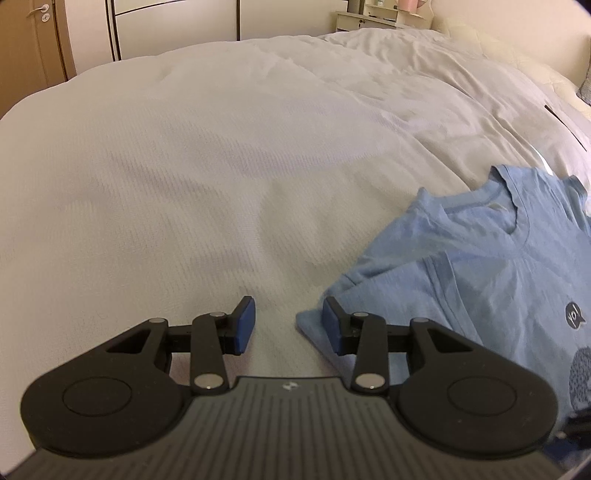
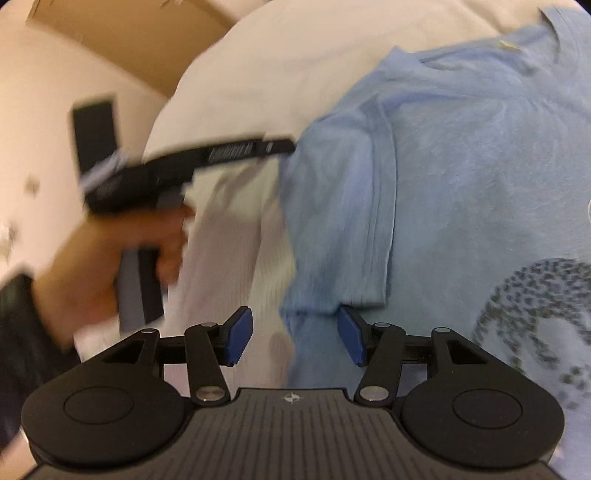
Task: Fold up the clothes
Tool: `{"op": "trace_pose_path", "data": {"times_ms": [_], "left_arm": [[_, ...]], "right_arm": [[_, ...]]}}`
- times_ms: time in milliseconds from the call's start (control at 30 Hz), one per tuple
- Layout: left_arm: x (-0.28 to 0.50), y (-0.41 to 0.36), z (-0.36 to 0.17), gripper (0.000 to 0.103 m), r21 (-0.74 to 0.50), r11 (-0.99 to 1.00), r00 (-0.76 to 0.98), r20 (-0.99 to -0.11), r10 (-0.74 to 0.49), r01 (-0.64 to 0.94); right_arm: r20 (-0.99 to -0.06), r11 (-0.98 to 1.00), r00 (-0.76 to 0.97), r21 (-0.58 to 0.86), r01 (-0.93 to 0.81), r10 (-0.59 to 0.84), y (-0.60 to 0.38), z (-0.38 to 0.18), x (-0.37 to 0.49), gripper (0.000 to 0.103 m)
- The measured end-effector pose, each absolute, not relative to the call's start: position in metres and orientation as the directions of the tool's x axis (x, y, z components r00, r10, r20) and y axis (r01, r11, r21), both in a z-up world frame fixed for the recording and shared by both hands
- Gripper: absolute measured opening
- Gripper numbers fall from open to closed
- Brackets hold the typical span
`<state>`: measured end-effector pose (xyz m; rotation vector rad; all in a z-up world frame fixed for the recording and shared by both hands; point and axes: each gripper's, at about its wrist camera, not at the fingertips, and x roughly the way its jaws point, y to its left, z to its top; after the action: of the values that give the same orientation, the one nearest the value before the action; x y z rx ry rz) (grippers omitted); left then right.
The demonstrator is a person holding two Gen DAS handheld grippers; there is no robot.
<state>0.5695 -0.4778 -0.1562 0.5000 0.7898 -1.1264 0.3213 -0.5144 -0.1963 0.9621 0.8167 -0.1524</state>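
On the white bed (image 1: 221, 166) lies a light-blue T-shirt (image 1: 498, 258), spread face up at the right of the left wrist view, its collar toward the far side and its sleeve folded inward over the chest. Left gripper (image 1: 289, 325): jaws partly open, nothing between the blue pads; the right pad sits just at the shirt's near corner, which lies flat on the bedcover, and whether the two touch cannot be told. Right gripper (image 2: 294, 339): jaws apart to about mid width over the shirt's left edge, the sleeve hem lying just beyond the right pad; the pads grip no cloth. The right wrist view is blurred. In it the shirt (image 2: 461, 166) fills the right half, with a spotted animal print at lower right. At left, a hand (image 2: 147, 240) holds the handle of the left gripper, whose black body points toward the shirt's edge. Background, left wrist view: wardrobe doors (image 1: 166, 26), a wooden door (image 1: 33, 40), and a small shelf (image 1: 373, 16).
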Motion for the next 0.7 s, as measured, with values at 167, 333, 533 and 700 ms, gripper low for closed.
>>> {"op": "trace_pose_path", "data": {"times_ms": [167,333,533,700], "left_arm": [[0.565,-0.476,-0.159,0.035,-0.030,0.356,0.205,-0.771,-0.602,0.934],[0.560,-0.482,-0.162,0.035,-0.007,0.328,0.204,-0.770,-0.605,0.944],[0.561,-0.494,-0.164,0.035,0.023,0.324,0.223,-0.771,-0.597,0.946],[0.555,-0.487,-0.150,0.035,0.032,0.322,0.231,-0.763,-0.604,0.946]], "right_arm": [[-0.634,0.452,0.745,0.738,0.501,0.209,-0.521,-0.198,0.313,0.034],[-0.621,0.339,0.744,0.775,0.534,0.247,-0.525,-0.198,0.296,0.009],[-0.641,0.358,0.714,0.760,0.542,0.281,-0.519,-0.190,0.286,0.008],[-0.664,0.392,0.678,0.742,0.544,0.316,-0.514,-0.177,0.277,0.010]]}}
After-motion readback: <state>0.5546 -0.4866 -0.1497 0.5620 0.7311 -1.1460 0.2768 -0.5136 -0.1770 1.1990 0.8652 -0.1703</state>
